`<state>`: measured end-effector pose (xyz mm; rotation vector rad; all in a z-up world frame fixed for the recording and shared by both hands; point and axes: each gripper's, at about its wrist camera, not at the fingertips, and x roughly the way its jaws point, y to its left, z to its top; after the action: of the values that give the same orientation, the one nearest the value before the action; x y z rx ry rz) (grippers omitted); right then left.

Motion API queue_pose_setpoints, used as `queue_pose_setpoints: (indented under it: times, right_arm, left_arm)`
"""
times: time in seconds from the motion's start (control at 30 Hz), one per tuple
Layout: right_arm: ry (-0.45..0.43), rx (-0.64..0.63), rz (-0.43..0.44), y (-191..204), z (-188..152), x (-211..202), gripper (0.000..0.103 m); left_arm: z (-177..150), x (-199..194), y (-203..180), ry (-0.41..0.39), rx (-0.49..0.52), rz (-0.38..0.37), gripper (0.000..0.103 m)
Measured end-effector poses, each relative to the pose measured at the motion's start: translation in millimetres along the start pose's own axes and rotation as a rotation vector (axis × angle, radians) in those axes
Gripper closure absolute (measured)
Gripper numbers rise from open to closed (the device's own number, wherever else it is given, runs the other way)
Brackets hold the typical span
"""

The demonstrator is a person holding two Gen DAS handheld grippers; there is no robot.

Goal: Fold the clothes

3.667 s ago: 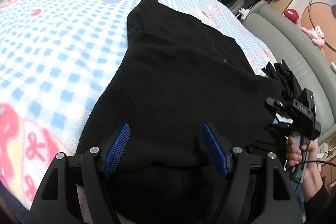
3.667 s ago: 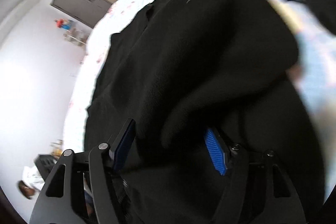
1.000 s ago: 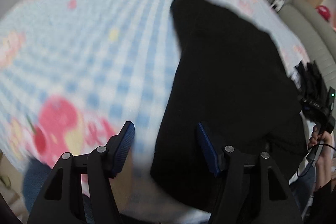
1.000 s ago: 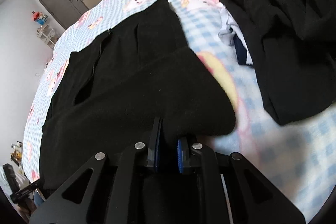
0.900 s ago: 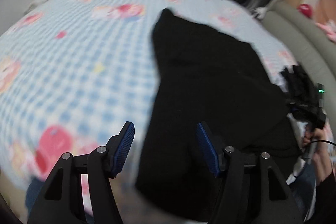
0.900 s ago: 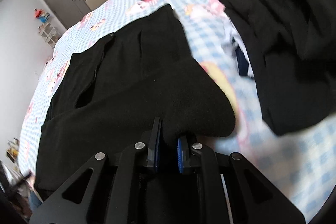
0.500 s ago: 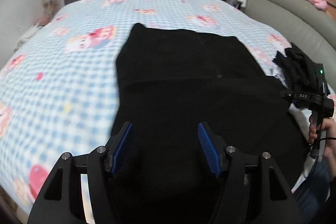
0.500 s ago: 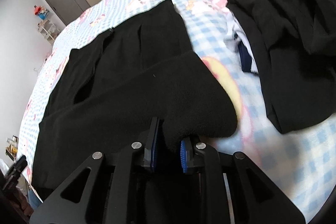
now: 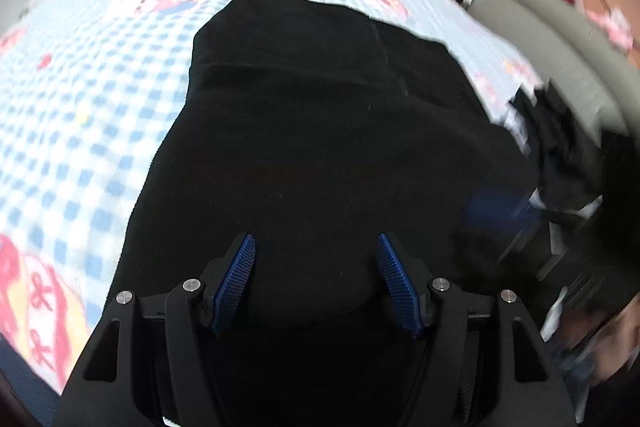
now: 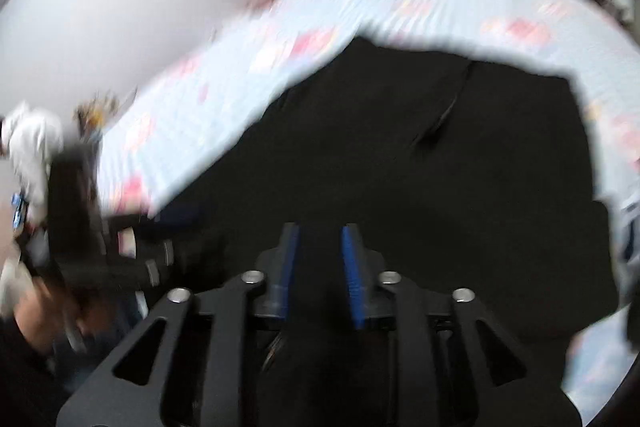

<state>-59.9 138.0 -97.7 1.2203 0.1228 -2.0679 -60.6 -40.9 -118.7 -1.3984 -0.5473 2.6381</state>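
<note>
Black fleece garment (image 9: 320, 115) lies flat mid-bed on the blue-checked sheet (image 9: 80, 99), long axis running away from both grippers. Left gripper (image 9: 316, 275) hovers wide open over its near hem; right gripper (image 10: 316, 267) is opening, nothing visibly pinched.

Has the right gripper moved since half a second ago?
Yes. The right gripper has let go of the black garment and swung left, away from the clothes pile; its jaws are opening, nothing between them.
</note>
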Motion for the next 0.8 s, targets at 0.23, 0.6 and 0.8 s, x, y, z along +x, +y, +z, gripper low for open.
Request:
queue_pose_setpoints:
  times: [0.23, 0.6, 0.8]
  right_arm:
    - [-0.069, 0.189, 0.054, -15, -29, -21, 0.054]
    - [-0.286, 0.672, 0.026, -124, -92, -90, 0.047]
    - [-0.354, 0.823, -0.035, -158, -99, -109, 0.031]
  left_arm:
    - [8, 2, -12, -0.015, -0.001, -0.101, 0.035]
    - [20, 50, -98, 0.066, 0.158, -0.239, 0.035]
    - [23, 82, -148, 0.104, 0.267, -0.262, 0.035]
